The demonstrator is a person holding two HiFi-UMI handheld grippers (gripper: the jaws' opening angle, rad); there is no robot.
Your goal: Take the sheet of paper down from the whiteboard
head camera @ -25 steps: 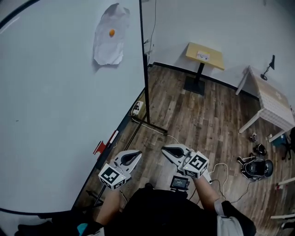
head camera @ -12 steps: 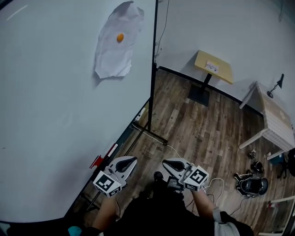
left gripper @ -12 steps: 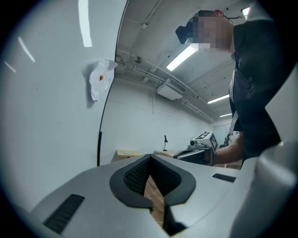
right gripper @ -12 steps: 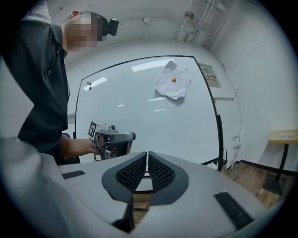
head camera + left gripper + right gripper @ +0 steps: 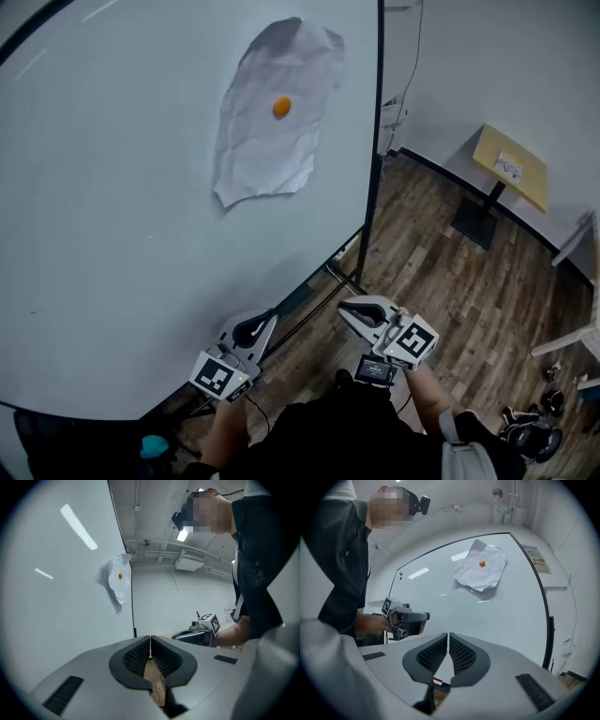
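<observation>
A crumpled white sheet of paper hangs on the whiteboard, pinned by an orange magnet. It also shows as the sheet in the left gripper view and the sheet in the right gripper view. My left gripper is low in the head view, well below the sheet, jaws shut with nothing between them. My right gripper is beside it to the right, also shut and empty. Both sit far from the paper.
The whiteboard's black frame post runs down its right edge to a foot on the wood floor. A small yellow pedestal table stands at the far right by the wall. A headset and cables lie on the floor.
Both grippers and the view have shifted toward the whiteboard. The sheet now looks larger and nearer the middle of the head view. Jaws have stayed shut.
</observation>
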